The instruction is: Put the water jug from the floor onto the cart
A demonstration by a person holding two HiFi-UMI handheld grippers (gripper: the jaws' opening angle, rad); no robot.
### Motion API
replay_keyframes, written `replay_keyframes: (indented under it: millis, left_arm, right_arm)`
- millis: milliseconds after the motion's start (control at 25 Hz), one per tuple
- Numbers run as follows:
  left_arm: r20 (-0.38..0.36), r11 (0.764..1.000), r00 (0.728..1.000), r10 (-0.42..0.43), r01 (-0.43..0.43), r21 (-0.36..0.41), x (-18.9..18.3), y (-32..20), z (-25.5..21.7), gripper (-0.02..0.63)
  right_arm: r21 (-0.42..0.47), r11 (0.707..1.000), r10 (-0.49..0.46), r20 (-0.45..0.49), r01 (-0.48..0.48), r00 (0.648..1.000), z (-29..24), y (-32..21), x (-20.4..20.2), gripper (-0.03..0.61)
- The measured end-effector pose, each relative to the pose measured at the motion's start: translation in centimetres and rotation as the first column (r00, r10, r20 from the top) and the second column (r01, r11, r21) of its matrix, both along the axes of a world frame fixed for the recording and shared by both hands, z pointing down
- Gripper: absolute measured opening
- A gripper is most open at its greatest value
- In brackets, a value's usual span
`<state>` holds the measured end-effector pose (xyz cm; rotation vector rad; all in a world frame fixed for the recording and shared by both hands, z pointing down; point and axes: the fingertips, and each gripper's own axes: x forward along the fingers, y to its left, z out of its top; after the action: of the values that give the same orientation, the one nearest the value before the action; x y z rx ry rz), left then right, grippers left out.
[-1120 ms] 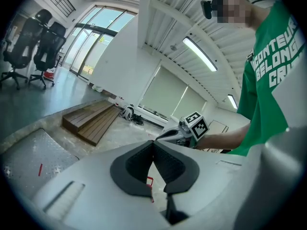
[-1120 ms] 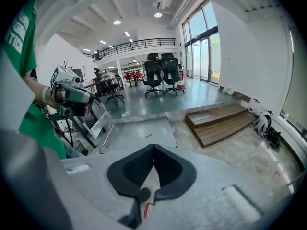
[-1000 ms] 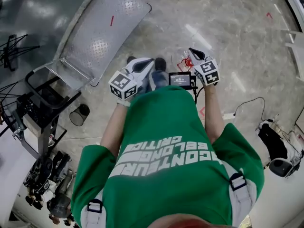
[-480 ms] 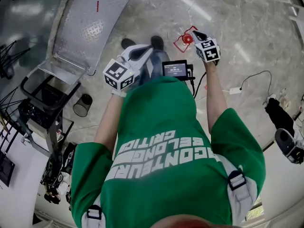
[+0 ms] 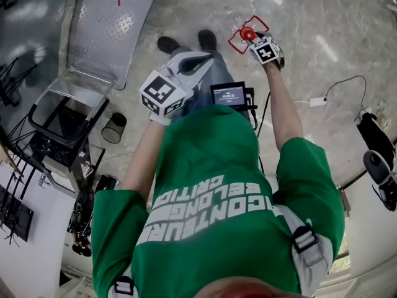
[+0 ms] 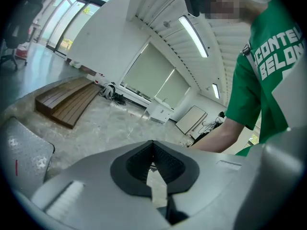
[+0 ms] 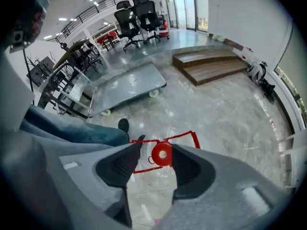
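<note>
- The person's green shirt [image 5: 217, 179] fills the near part of the head view: soft knit with white block print. A small dark screen [image 5: 228, 95] sits at its front edge.
- The left tool [image 6: 153, 145] is held out ahead of the body. Its shell is smooth, grey moulded plastic, and it carries a cube with black-and-white square markers. Its ribbed dark pads meet at the tips with nothing between them.
- The right tool [image 7: 156, 148] points steeply down at the floor. Its jaws have just been opening and now stand apart. A round red cap shows in the gap between them, lower down, and the pads do not press on it.
- The water jug [image 5: 247, 33] stands on the floor [image 5: 310, 17] inside a square of red tape [image 7: 180, 135], just beyond the person's dark shoes [image 5: 167, 43]. Its walls are clear, so the body is hard to make out; it seems to be rounded under the cap.
- The floor is pale, glossy, veined stone.
- The cart [image 5: 108, 30] lies at the left of the head view, well apart from the jug. It has a flat deck of grey embossed metal with rounded corners. It rides on small pale wheels [image 7: 153, 94] and has a tubular handle frame [image 5: 62, 101].
- Farther off are low slatted wooden steps [image 7: 211, 63] and black office chairs [image 7: 139, 18].
</note>
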<state>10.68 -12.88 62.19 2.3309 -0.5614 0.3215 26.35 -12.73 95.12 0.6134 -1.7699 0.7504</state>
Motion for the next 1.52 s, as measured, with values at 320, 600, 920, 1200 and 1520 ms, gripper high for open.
replay_keyframes:
  millis: [320, 600, 920, 1200, 1520]
  left_arm:
    - [-0.001, 0.997, 0.999, 0.053, -0.053, -0.058, 1.1, 1.0, 3.1, 0.009]
    - [-0.009, 0.995, 0.998, 0.059, -0.060, -0.075, 1.8, 0.8, 4.7, 0.009]
    - [0.002, 0.993, 0.999, 0.044, -0.043, -0.108, 1.6, 2.0, 6.3, 0.009]
    - [0.010, 0.992, 1.000, -0.006, 0.007, -0.127, 1.7, 2.8, 7.4, 0.009]
    - [0.008, 0.991, 0.998, -0.068, 0.069, -0.118, 1.4, 2.2, 6.7, 0.009]
  right_arm:
    - [-0.030, 0.999, -0.015, -0.051, 0.013, 0.999, 6.8, 0.4, 0.2, 0.273]
    - [-0.035, 0.999, -0.013, -0.097, 0.009, 0.995, 10.5, 0.8, 0.6, 0.288]
    - [-0.008, 0.999, 0.031, -0.119, -0.032, 0.992, 12.6, 0.6, 1.3, 0.288]
    - [-0.025, 0.999, 0.043, -0.092, -0.046, 0.995, 13.7, 0.6, 1.5, 0.296]
    - [-0.035, 0.998, 0.050, -0.094, -0.053, 0.994, 13.1, 0.4, 1.4, 0.301]
